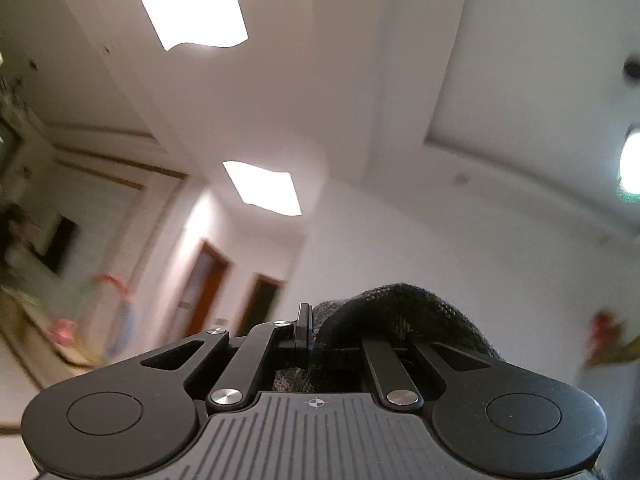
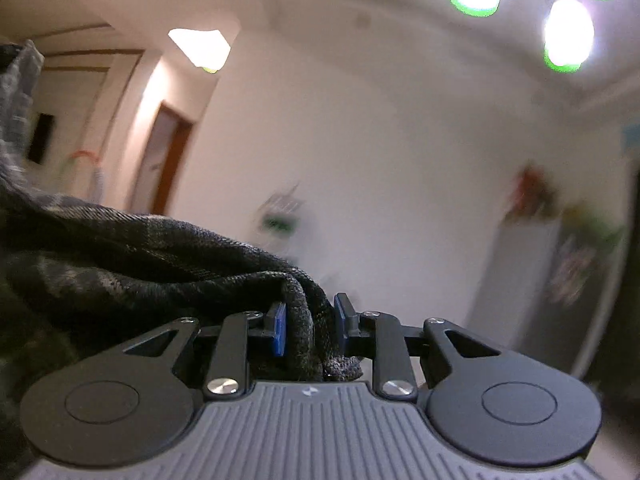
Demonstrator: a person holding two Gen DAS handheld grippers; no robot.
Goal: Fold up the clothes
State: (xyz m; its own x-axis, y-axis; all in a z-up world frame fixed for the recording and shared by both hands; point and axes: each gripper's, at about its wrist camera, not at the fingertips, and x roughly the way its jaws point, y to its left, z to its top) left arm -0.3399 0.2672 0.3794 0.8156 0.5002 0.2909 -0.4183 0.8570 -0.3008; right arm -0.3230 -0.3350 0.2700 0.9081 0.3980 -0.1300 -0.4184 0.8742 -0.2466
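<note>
Both grippers point up toward the ceiling, each holding part of a dark grey plaid garment. In the left wrist view the garment (image 1: 404, 312) bunches over the right finger and drapes down to the right, with my left gripper (image 1: 344, 332) shut on it; only the left fingertip (image 1: 303, 326) shows. In the right wrist view the garment (image 2: 132, 256) hangs in a thick fold from the left edge into the jaws. My right gripper (image 2: 310, 330) is shut on that fold, which sits between the blue pads (image 2: 279, 330).
White walls and ceiling with bright light panels (image 1: 188, 4) fill both views. Brown-framed doors (image 1: 206, 284) stand at the far left. A white cabinet (image 2: 520, 280) with colourful items on top is at the right. Everything far off is motion-blurred.
</note>
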